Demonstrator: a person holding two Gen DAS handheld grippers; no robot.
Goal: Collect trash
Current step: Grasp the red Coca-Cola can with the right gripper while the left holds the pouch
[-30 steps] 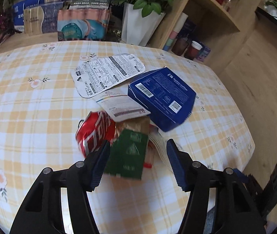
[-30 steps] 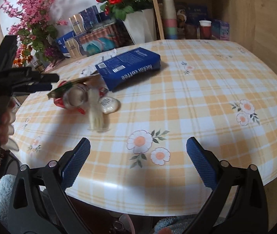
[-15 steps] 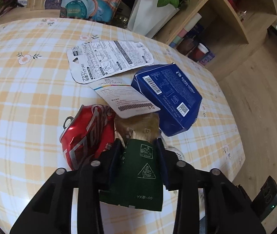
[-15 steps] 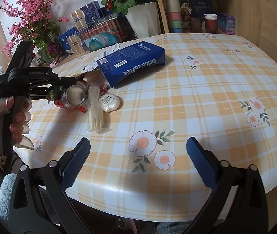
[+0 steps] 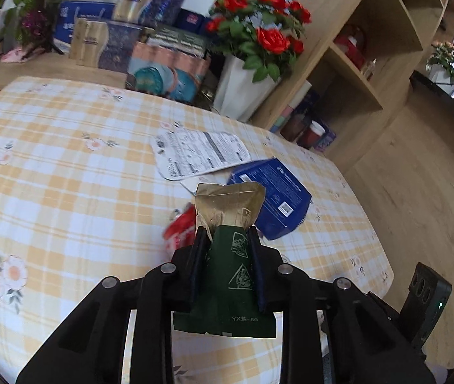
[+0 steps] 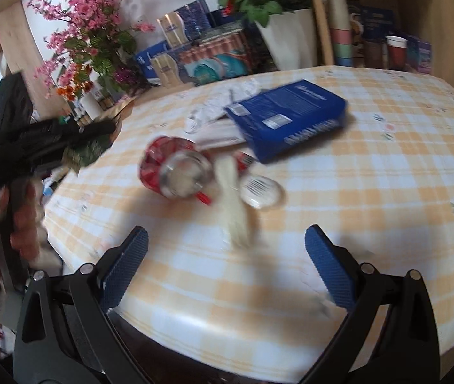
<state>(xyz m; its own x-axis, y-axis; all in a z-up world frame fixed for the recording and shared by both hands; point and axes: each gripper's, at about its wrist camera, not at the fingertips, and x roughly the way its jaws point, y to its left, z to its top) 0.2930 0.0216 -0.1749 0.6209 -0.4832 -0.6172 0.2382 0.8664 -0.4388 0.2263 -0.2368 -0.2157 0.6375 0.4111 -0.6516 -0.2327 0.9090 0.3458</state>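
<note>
Holding a green packet (image 5: 230,275) between its closed fingers, the left hand-held gripper (image 5: 225,240) is raised above the table (image 5: 67,185). The packet's gold top sticks out past the fingertips. The right hand-held gripper (image 6: 225,256) is wide open and holds nothing, at the near edge of the table. On the table lie a red can (image 6: 169,166), a blue box (image 6: 291,118), a white round lid (image 6: 260,190), a pale wrapper (image 6: 233,201) and a printed card (image 5: 199,153), all close together.

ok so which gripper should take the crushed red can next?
Right. The right gripper is open, empty and faces the red can on the table. The left gripper has its jaws shut on the green packet, lifted clear.
</note>
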